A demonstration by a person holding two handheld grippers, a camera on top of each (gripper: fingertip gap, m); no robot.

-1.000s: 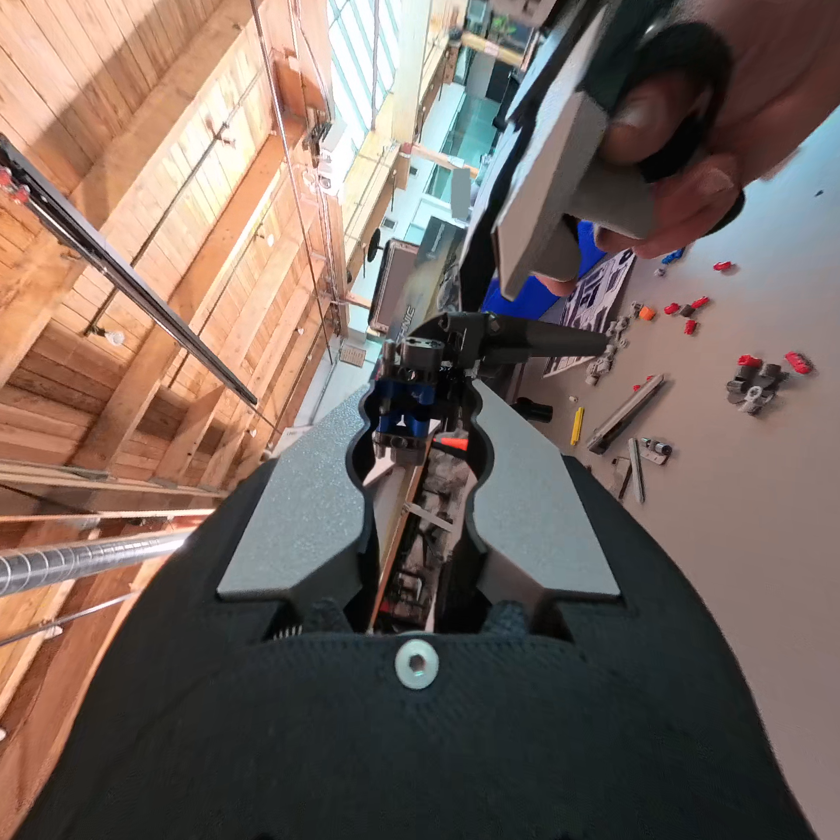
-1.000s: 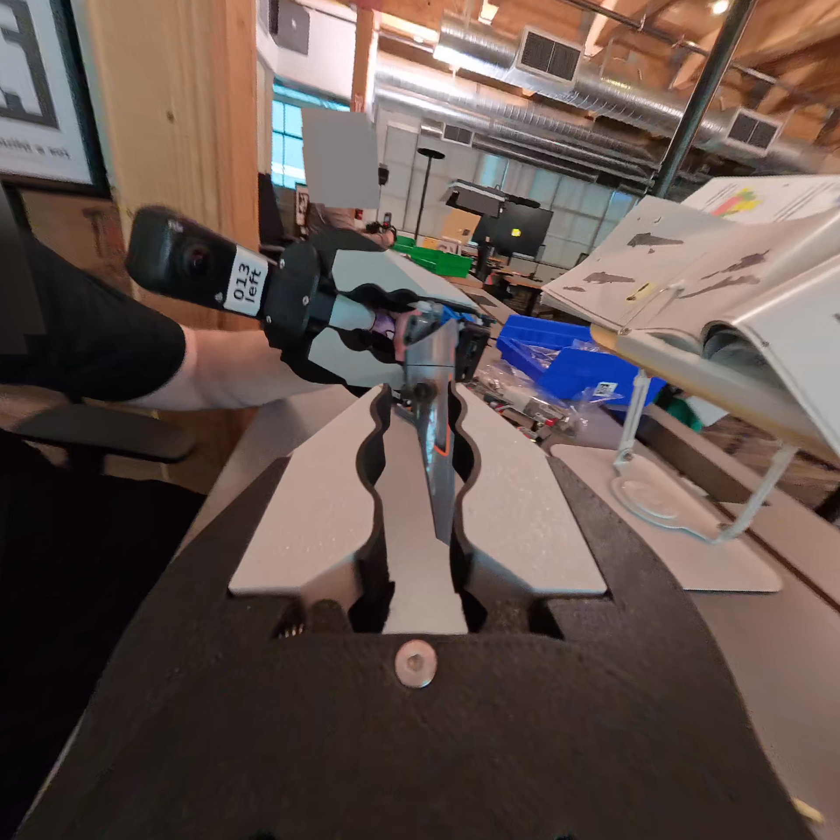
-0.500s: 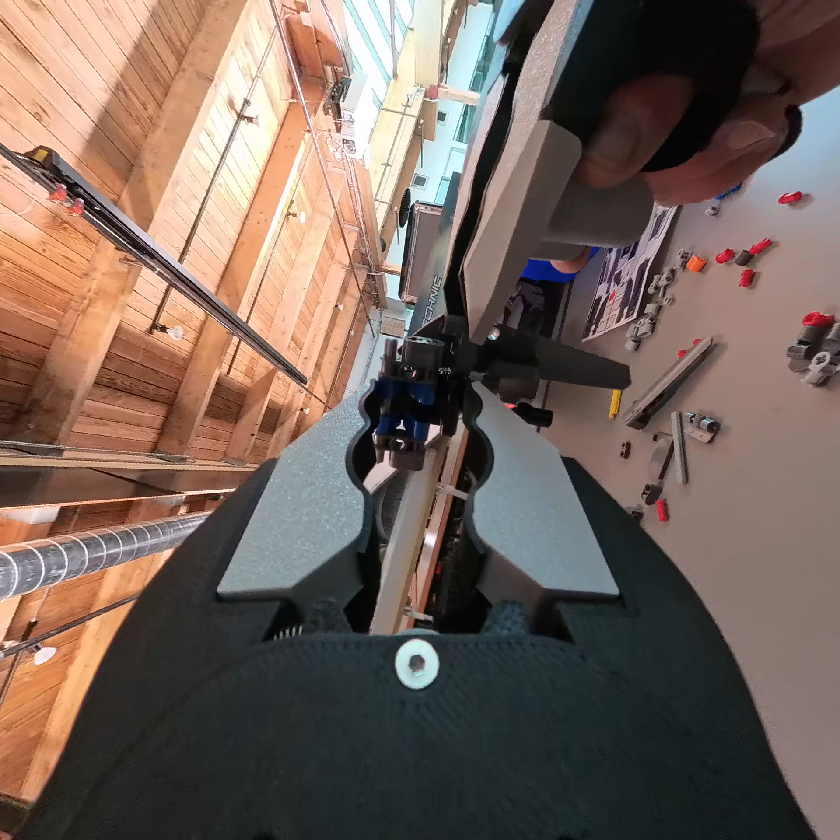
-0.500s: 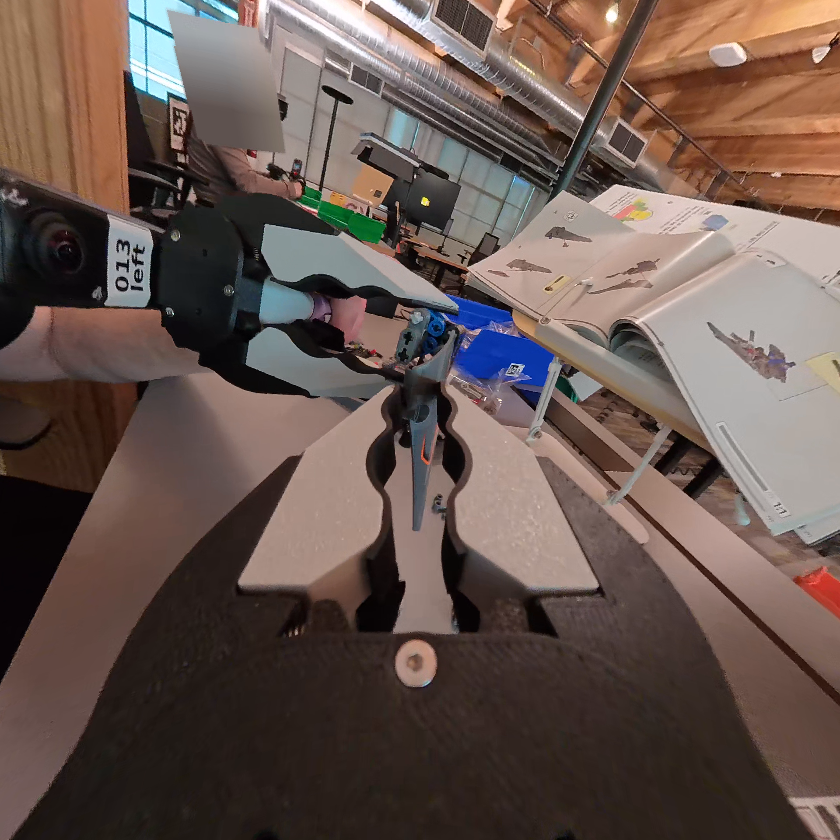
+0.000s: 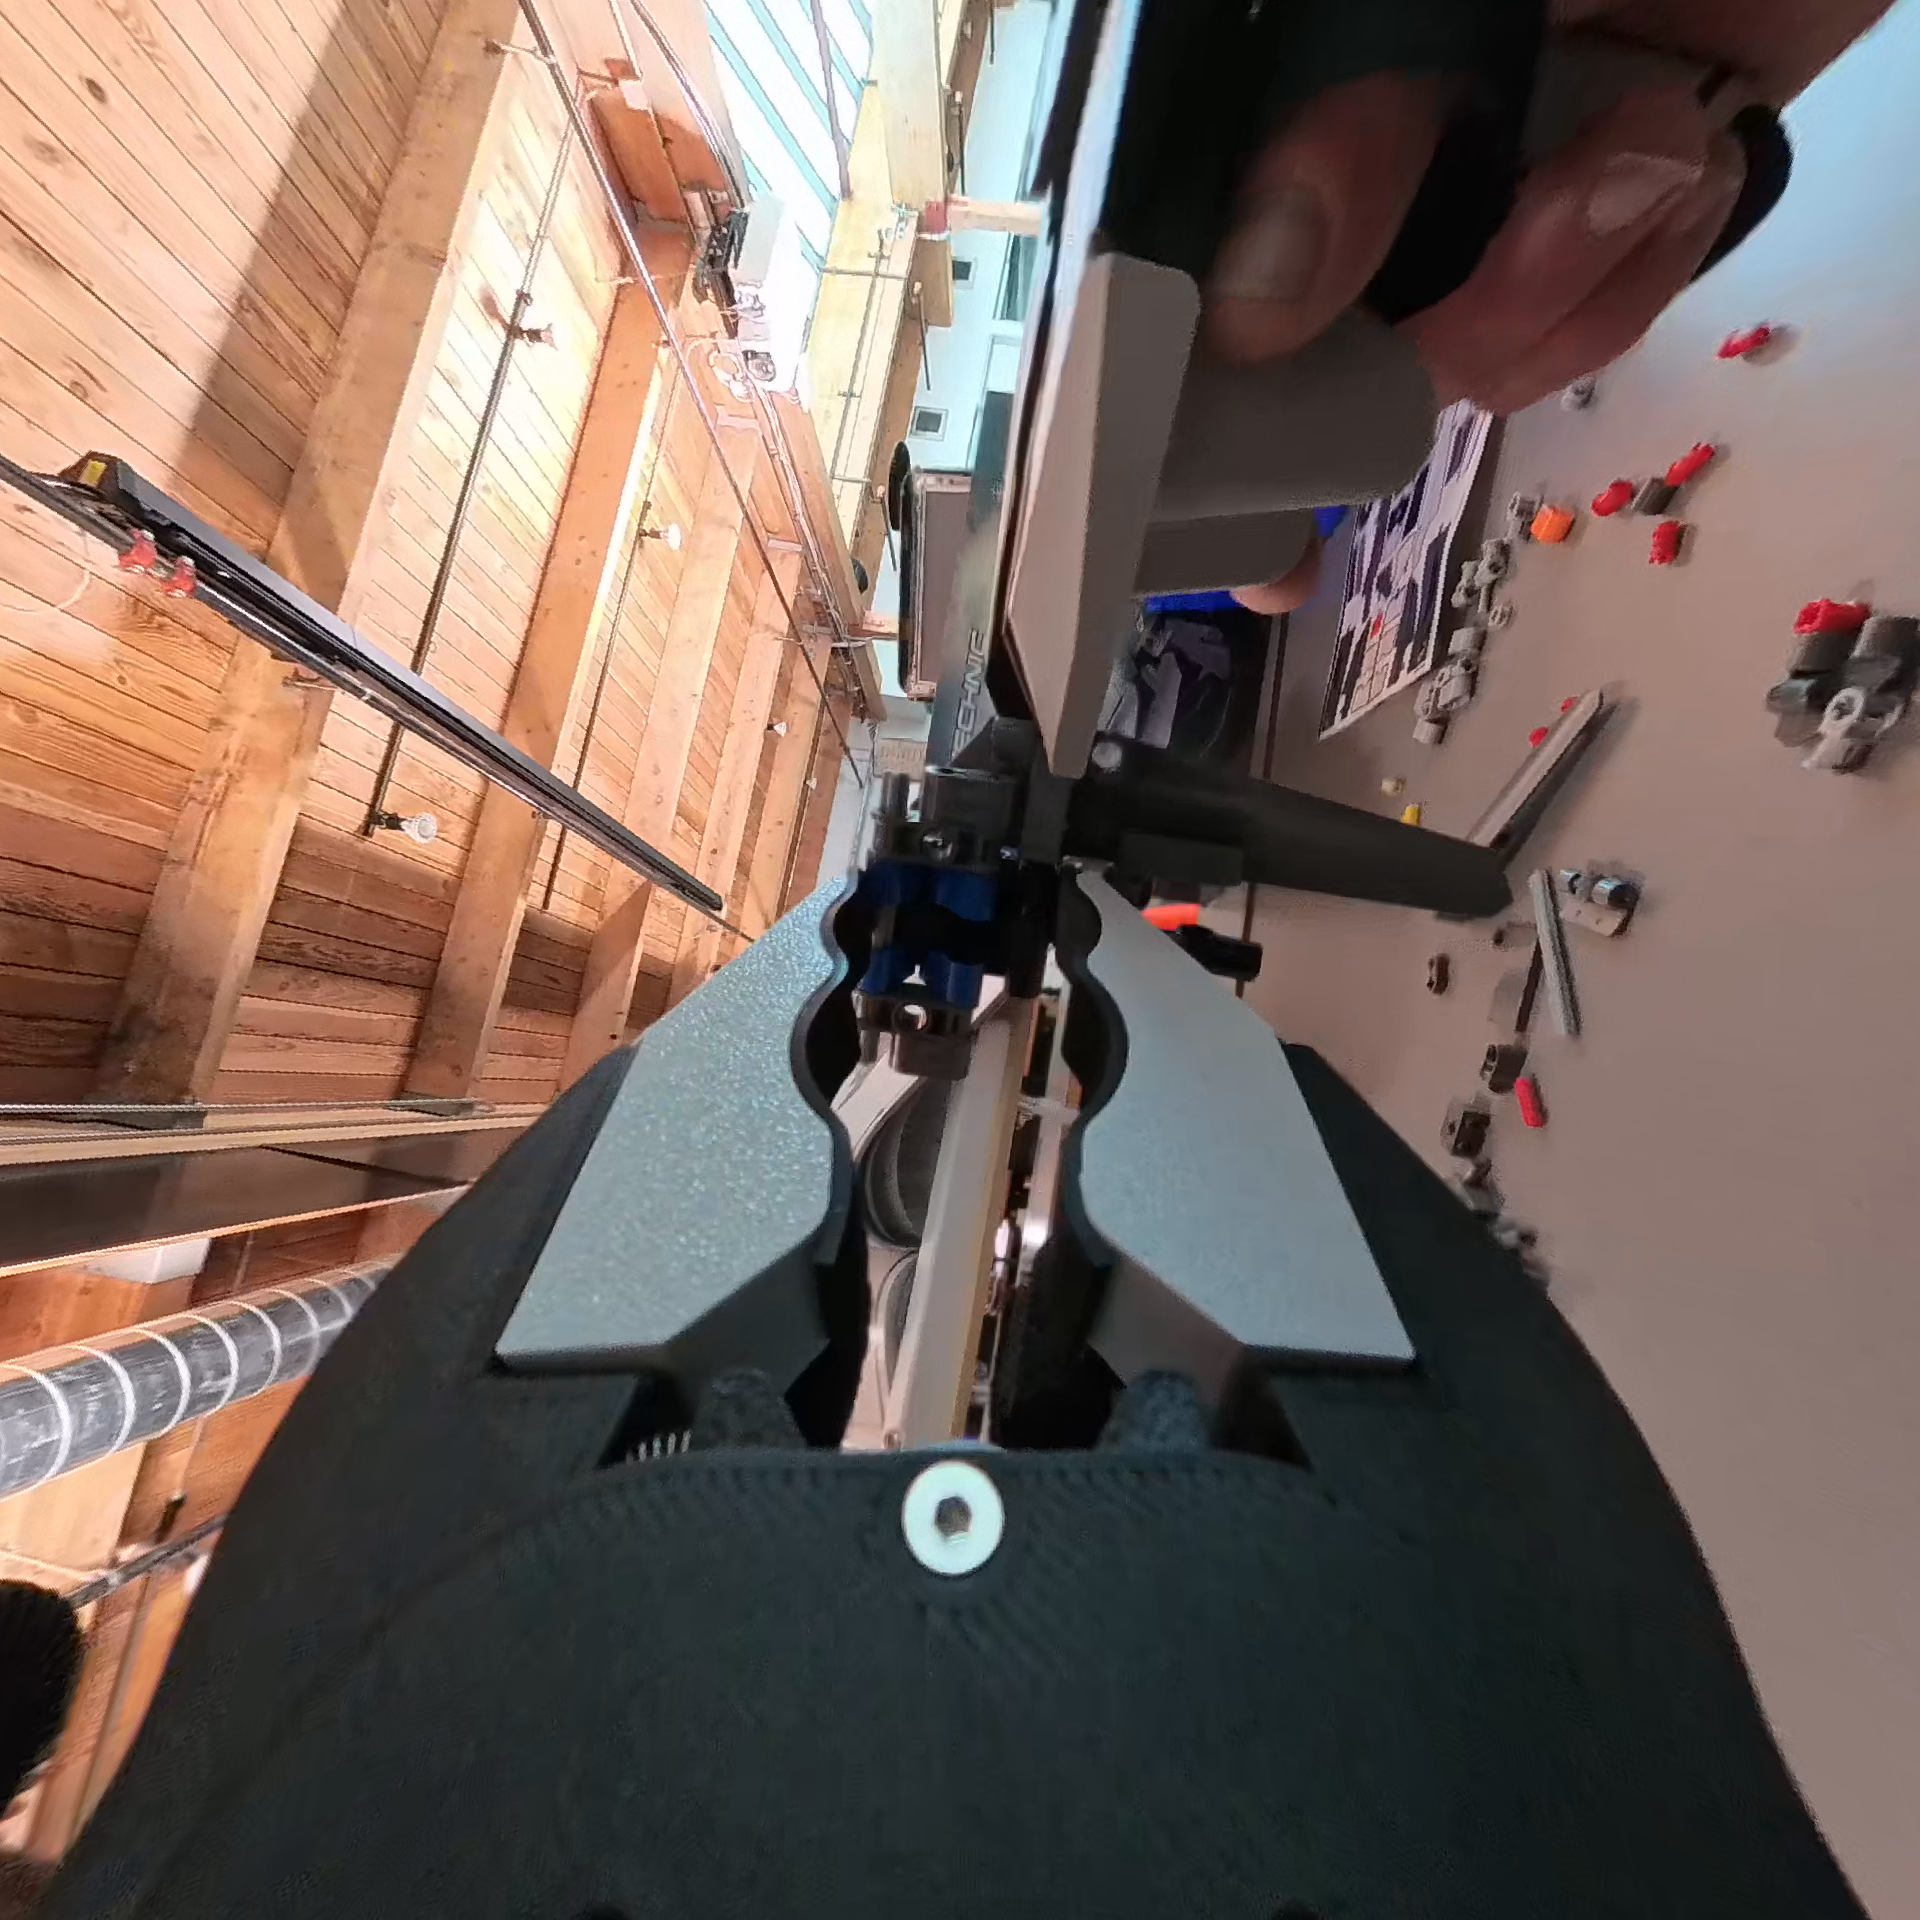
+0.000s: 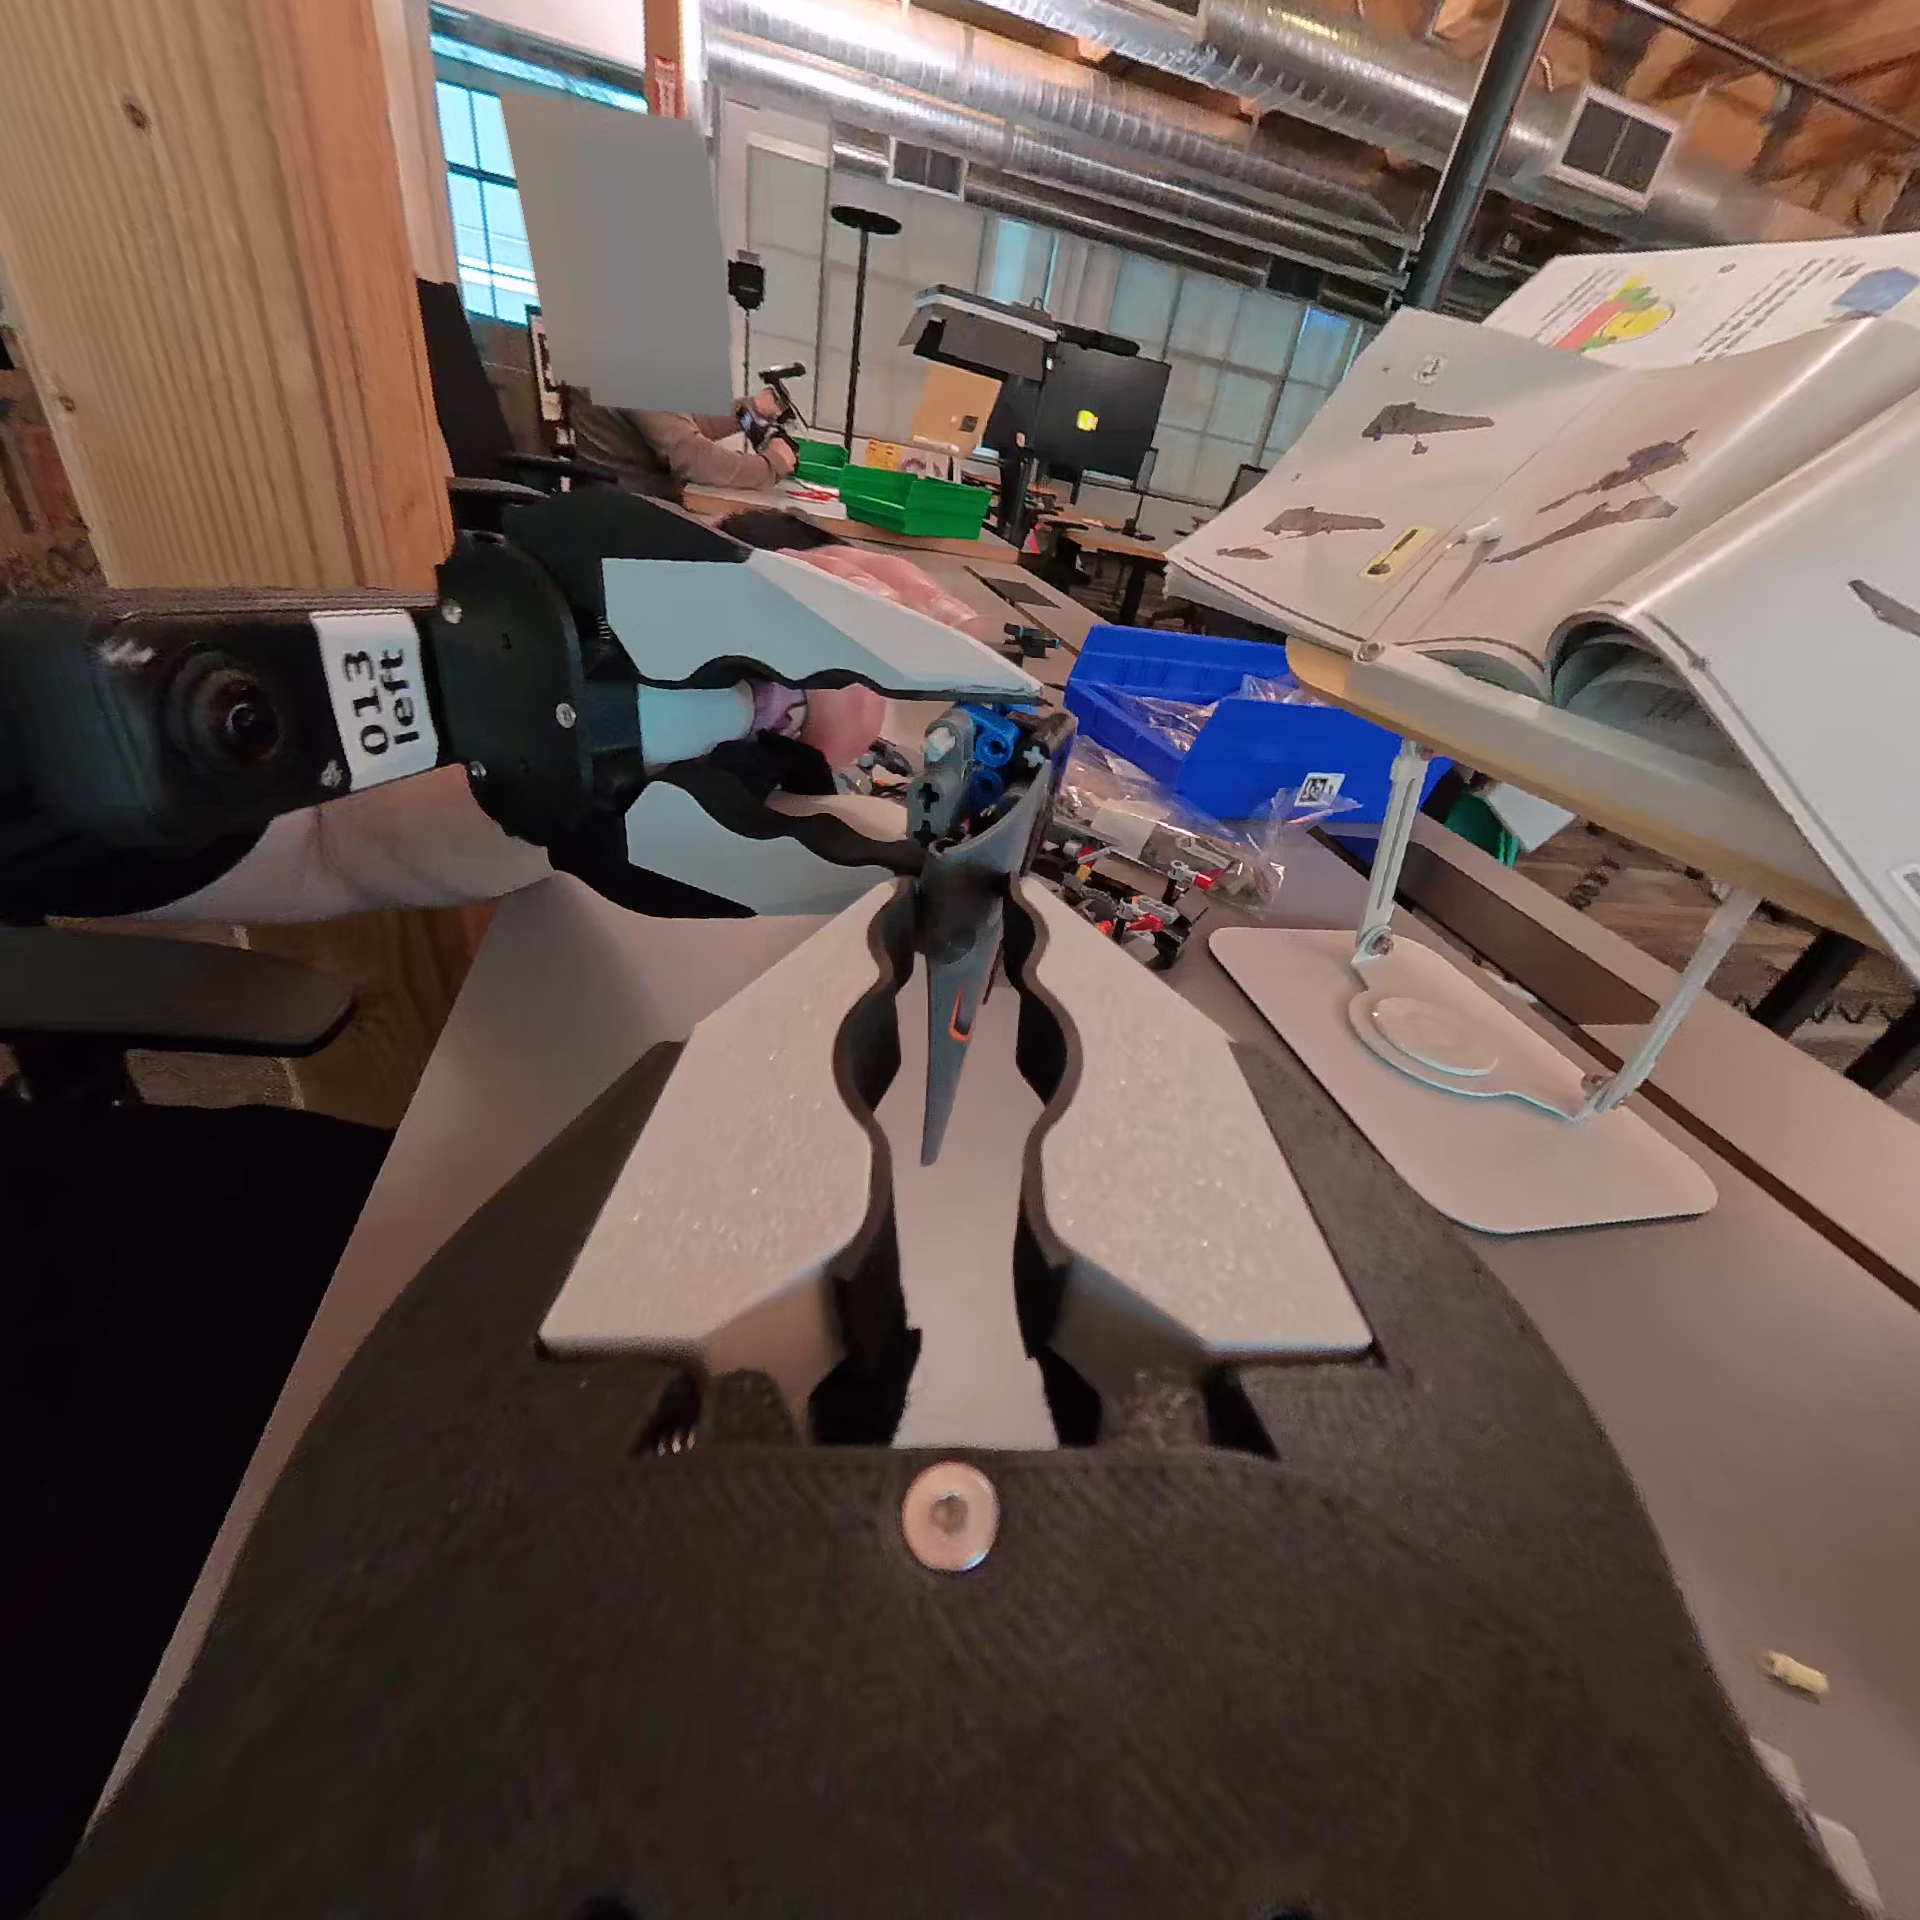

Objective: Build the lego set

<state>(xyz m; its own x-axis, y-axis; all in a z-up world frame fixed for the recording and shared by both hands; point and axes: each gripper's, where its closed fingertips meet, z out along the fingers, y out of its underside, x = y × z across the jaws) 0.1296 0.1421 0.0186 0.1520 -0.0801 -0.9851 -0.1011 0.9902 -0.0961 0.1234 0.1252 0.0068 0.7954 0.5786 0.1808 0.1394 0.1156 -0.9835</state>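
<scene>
— What can you make out from where you stand?

— The long grey table [image 6: 1558, 1455] runs off past both edges, so I cannot see where it ends. On its right side an open instruction booklet on a white wire stand [image 6: 1558, 540] leans back, its far page cut off at the picture's edge. Behind it, blue plastic bins [image 6: 1226, 727] hold clear bags whose contents are too jumbled to name.

— And the grippers?

— The right gripper [image 6: 956, 914] has its grey fingers [image 6: 1143, 1143] drawn in on a dark grey pointed lego panel [image 6: 951, 1029], pinched near its upper end; the tip hangs free in the gap between them. The left gripper [image 5: 961, 935] comes in from the side and clamps a small blue and dark grey lego assembly [image 5: 925, 935] at its fingertips. In the right wrist view that assembly [image 6: 977, 758] sits right at the top of the panel, touching it. Whether they are clicked together I cannot tell; the joint is hidden behind the fingers.

— Any free room around?

— Both pieces are up off the table, clear air below. To the far side, loose red and grey lego pieces [image 5: 1662, 540] lie scattered on the bare tabletop [image 5: 1714, 1351], well apart from one another, with a long grey lego beam [image 5: 1538, 769] among them. The nearest are blurred.

— The person?

— Only a hand [image 5: 1507, 208] wrapped round the right gripper's handle, cut off at the top.
</scene>
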